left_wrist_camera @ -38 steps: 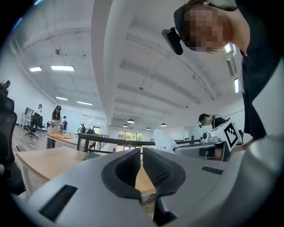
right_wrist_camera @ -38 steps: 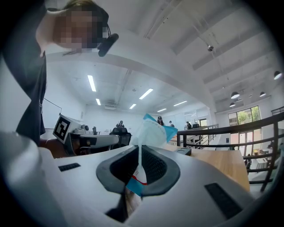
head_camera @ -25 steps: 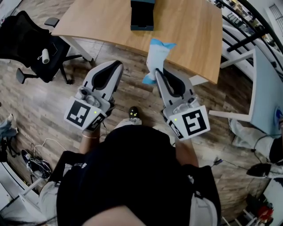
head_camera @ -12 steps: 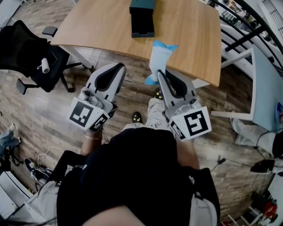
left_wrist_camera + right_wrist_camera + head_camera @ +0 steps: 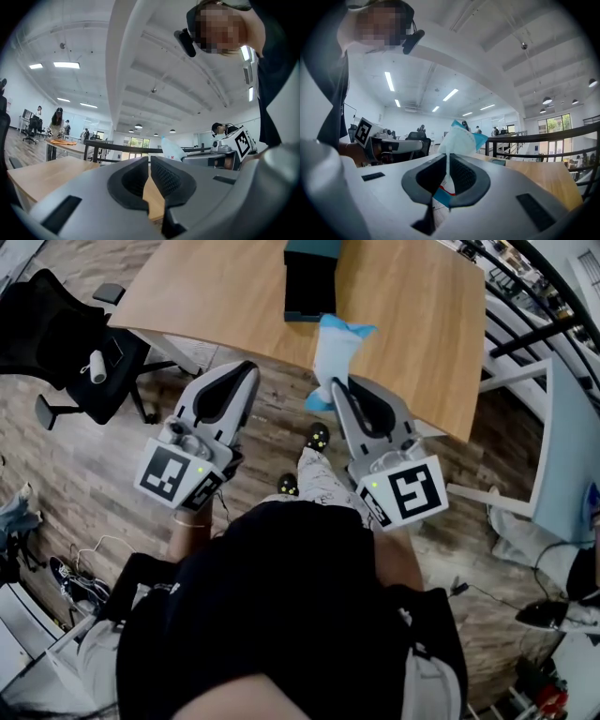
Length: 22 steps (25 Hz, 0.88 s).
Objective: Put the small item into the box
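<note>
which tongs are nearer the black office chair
Left. The left tongs hover between the chair and the right tongs, which grip the packet farther off.

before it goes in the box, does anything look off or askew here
Nothing stands out. The right hand-held gripper pinches the white and blue packet near its lower end, intact; the dark box sits open on the table.

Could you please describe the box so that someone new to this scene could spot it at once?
Find the light wooden table at the top of the head view. The box lies near its middle: dark teal, rectangular, open, with a black inside. Unlike the white and blue packet held by the right gripper, it rests on the tabletop.
</note>
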Available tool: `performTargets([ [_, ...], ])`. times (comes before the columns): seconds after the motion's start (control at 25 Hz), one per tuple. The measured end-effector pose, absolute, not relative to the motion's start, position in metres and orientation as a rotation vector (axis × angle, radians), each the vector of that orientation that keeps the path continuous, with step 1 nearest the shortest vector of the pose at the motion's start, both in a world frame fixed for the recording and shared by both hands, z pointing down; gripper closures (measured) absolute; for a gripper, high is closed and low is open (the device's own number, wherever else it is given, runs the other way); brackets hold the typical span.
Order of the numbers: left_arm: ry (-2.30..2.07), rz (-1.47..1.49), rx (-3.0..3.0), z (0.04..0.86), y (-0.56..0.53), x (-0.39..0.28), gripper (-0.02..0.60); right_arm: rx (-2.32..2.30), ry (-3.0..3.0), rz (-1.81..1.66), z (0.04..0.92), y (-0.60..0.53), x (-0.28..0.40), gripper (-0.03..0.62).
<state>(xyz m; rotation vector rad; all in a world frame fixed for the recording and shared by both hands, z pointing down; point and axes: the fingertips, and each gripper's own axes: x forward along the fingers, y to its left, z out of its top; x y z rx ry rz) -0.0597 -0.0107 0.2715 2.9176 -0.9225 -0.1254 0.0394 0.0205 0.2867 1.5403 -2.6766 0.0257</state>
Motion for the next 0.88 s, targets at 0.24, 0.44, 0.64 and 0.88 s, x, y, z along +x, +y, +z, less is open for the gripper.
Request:
performTargets([
  [0.24,-0.944,-0.119,2.922,0.270,-0.050,-0.046,0.555,1.571,-2.706,0.067,0.285,-0.023,0.051,0.565],
  [0.44,-0.946,-0.124,2.933,0.265,-0.083,-0.031,0.555,1.507,-2.699,0.076,0.296,-0.056,0.063,0.565],
  [0.64,-0.939,-0.130,2.925,0.264,-0.108,-0.014,0.555,1.480,-2.706,0.087,0.298,-0.084,0.074,0.565],
  [0.88,-0.969,-0.138,2.872,0.266,-0.146,0.004,0.555,1.431,-2.721,0.095,0.303,-0.120,0.087,0.565],
])
